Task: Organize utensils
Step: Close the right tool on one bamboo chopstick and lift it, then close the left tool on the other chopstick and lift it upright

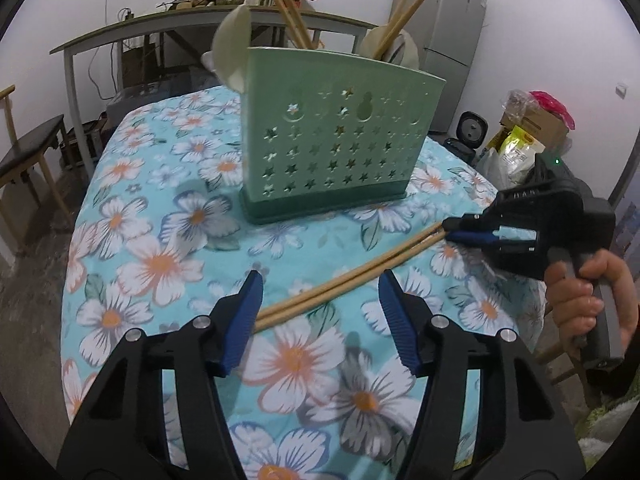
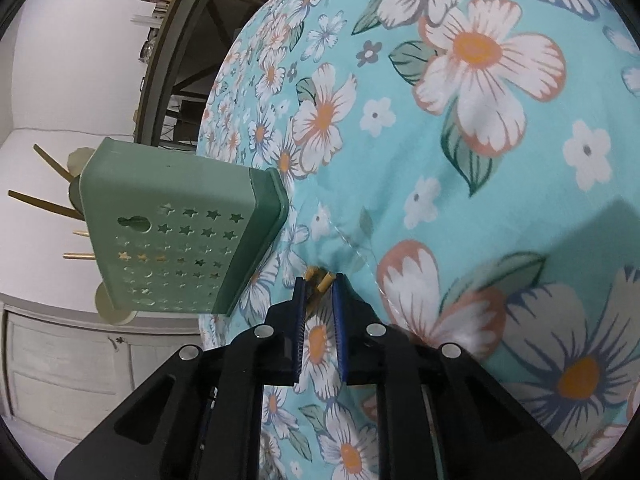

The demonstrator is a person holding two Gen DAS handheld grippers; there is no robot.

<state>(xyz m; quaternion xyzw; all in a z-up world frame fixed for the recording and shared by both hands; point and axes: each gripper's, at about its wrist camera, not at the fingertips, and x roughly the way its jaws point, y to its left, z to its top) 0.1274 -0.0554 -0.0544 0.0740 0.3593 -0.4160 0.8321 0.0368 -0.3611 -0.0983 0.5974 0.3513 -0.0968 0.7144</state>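
Observation:
Two wooden chopsticks [image 1: 352, 276] lie side by side on the floral tablecloth, slanting from lower left to upper right. My right gripper [image 1: 447, 231] is shut on their far right end, held by a hand [image 1: 580, 292]. In the right wrist view the chopstick ends [image 2: 325, 282] show clamped at the tips of the right gripper [image 2: 319, 280]. My left gripper [image 1: 321, 278] is open with the chopsticks' near end lying between its blue pads [image 1: 244, 316], close to the left one. A green star-punched utensil holder [image 1: 332, 136] [image 2: 180, 232] stands upright behind, holding several chopsticks and pale spoons.
The table [image 1: 160, 264] is round with its edge dropping off at left and right. A grey fridge [image 1: 444, 40] and a cluttered desk [image 1: 160, 28] stand behind, a wooden chair [image 1: 28, 156] at left, bags and boxes [image 1: 524, 132] at right. A white cabinet [image 2: 64, 356] shows beyond the table.

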